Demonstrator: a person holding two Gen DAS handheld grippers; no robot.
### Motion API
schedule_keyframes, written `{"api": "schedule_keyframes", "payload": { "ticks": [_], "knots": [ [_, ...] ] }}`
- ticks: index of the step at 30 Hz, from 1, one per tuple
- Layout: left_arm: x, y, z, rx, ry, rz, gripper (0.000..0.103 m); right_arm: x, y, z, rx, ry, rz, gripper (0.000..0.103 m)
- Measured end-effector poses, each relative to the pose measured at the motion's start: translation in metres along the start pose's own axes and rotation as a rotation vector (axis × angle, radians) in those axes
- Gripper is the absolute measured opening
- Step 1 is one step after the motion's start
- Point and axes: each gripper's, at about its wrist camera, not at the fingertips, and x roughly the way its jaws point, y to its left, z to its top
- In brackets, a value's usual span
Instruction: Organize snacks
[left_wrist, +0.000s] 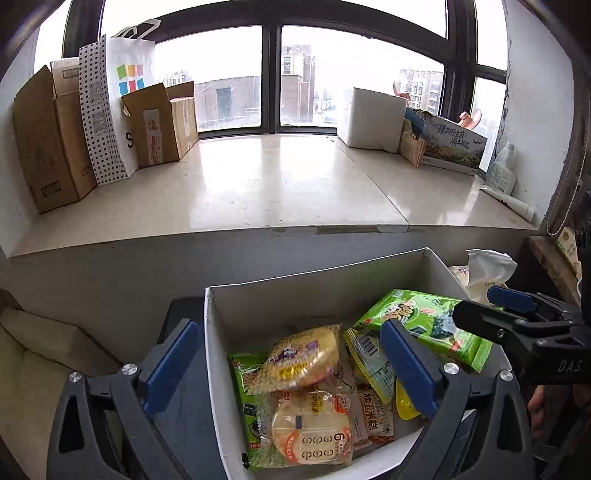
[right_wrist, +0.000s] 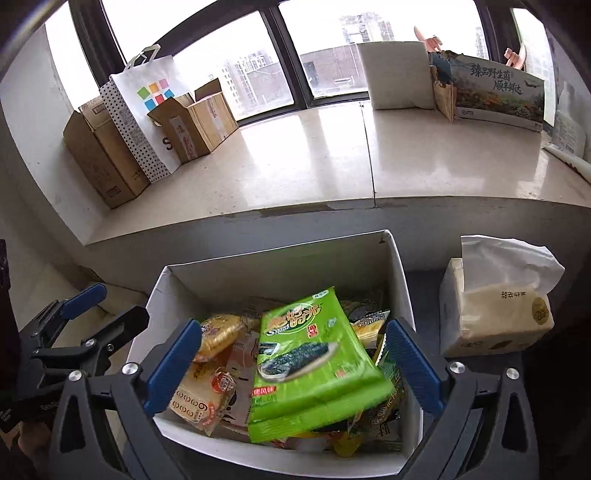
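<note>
Green seaweed packet (right_wrist: 314, 354) is lying atop the snacks in the white box (right_wrist: 400, 273), between the right gripper's (right_wrist: 295, 365) wide-open, empty jaws without touching them. Left gripper (left_wrist: 291, 369) is hovering over the box's left wall, also spread wide, gripping nothing.

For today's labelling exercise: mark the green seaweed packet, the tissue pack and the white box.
seaweed packet (right_wrist: 317, 354), right wrist view, front face
tissue pack (right_wrist: 495, 325), right wrist view, side
white box (right_wrist: 280, 273), right wrist view, far inner wall
</note>
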Motion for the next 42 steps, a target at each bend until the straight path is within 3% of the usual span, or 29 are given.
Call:
{"api": "schedule_keyframes", "payload": {
  "ticks": [5, 11, 13, 16, 23, 26, 29, 32, 35, 39, 42],
  "knots": [
    [-0.024, -0.003, -0.015, 0.062, -0.079, 0.070, 0.101, -0.028, -0.004, -0.009, -0.031, -0.082, -0.004, 0.103],
    [-0.085, -0.029, -0.032, 0.172, -0.229, 0.126, 0.102, -0.071, 0.008, -0.026, -0.114, -0.171, -0.065, 0.103],
    [-0.108, -0.031, -0.043, 0.164, -0.262, 0.099, 0.103, -0.088, 0.014, -0.037, -0.147, -0.194, -0.128, 0.103],
    [-0.139, -0.028, -0.064, 0.126, -0.293, -0.008, 0.103, -0.111, 0.020, -0.058, -0.196, -0.218, -0.190, 0.103],
    [-0.186, -0.033, -0.107, 0.089, -0.277, -0.032, 0.103, -0.162, 0.036, -0.103, -0.280, -0.296, -0.248, 0.103],
    [-0.194, -0.039, -0.133, 0.079, -0.225, -0.079, 0.103, -0.188, 0.043, -0.125, -0.274, -0.353, -0.211, 0.103],
    [-0.204, -0.053, -0.157, 0.134, -0.217, -0.069, 0.103, -0.207, 0.047, -0.149, -0.271, -0.344, -0.140, 0.103],
    [-0.217, -0.065, -0.175, 0.183, -0.229, -0.034, 0.103, -0.218, 0.053, -0.171, -0.300, -0.328, -0.137, 0.103],
    [-0.231, -0.073, -0.185, 0.212, -0.234, -0.050, 0.103, -0.229, 0.053, -0.191, -0.277, -0.326, -0.152, 0.103],
    [-0.244, -0.080, -0.197, 0.201, -0.231, -0.095, 0.103, -0.242, 0.049, -0.212, -0.197, -0.297, -0.080, 0.103],
    [-0.245, -0.087, -0.203, 0.219, -0.219, -0.101, 0.103, -0.248, 0.047, -0.226, -0.161, -0.307, -0.083, 0.103]
  ]
}}
